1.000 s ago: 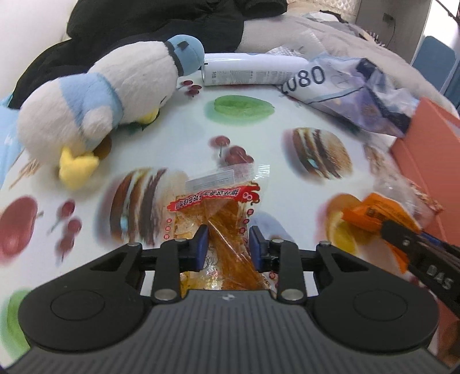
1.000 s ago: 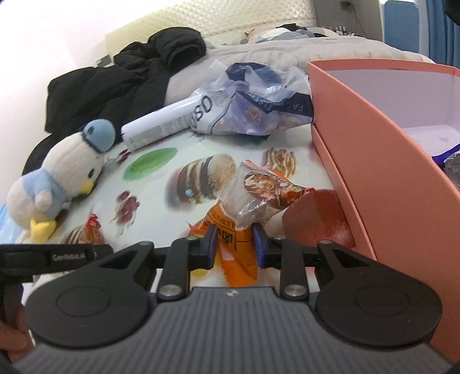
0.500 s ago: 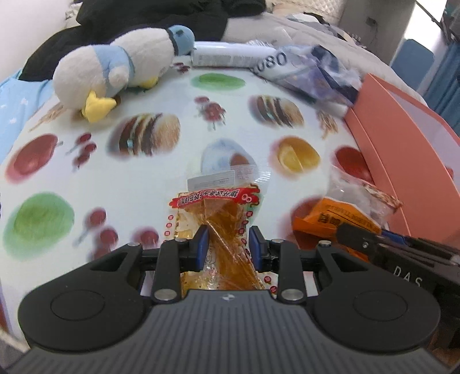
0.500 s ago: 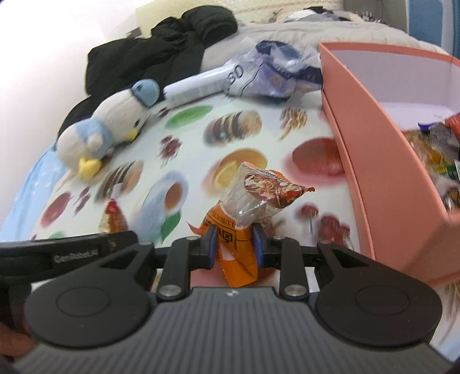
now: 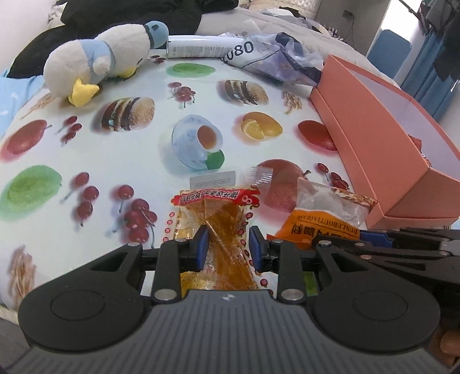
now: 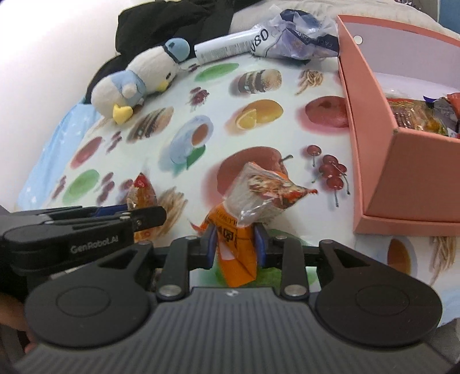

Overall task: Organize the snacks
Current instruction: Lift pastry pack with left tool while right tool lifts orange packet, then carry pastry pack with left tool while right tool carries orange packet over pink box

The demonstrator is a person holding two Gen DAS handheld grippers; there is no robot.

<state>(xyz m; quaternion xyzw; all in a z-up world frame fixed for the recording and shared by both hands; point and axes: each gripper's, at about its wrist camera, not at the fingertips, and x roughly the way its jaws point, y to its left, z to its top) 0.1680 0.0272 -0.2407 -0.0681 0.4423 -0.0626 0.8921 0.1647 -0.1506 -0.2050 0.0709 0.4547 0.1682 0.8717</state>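
My left gripper (image 5: 227,244) is shut on a clear snack packet with a red band and amber contents (image 5: 218,213), held above the table. My right gripper (image 6: 236,243) is shut on an orange snack packet with a clear top (image 6: 244,213), also held above the table. The orange packet (image 5: 322,218) shows at the right of the left wrist view, the amber packet (image 6: 141,190) at the left of the right wrist view. A pink open box (image 6: 371,120) holding several wrapped snacks (image 6: 417,115) stands to the right; it also shows in the left wrist view (image 5: 373,135).
The table has a food-print cloth (image 5: 143,161). A plush penguin (image 5: 100,60) lies at the far left. A white tube (image 5: 201,49) and a crumpled plastic bag (image 5: 276,57) lie at the far edge. Dark clothing (image 6: 178,26) is piled behind.
Both grippers have pulled back and risen with their packets, so more of the table and the pink box shows. The grips are unchanged.
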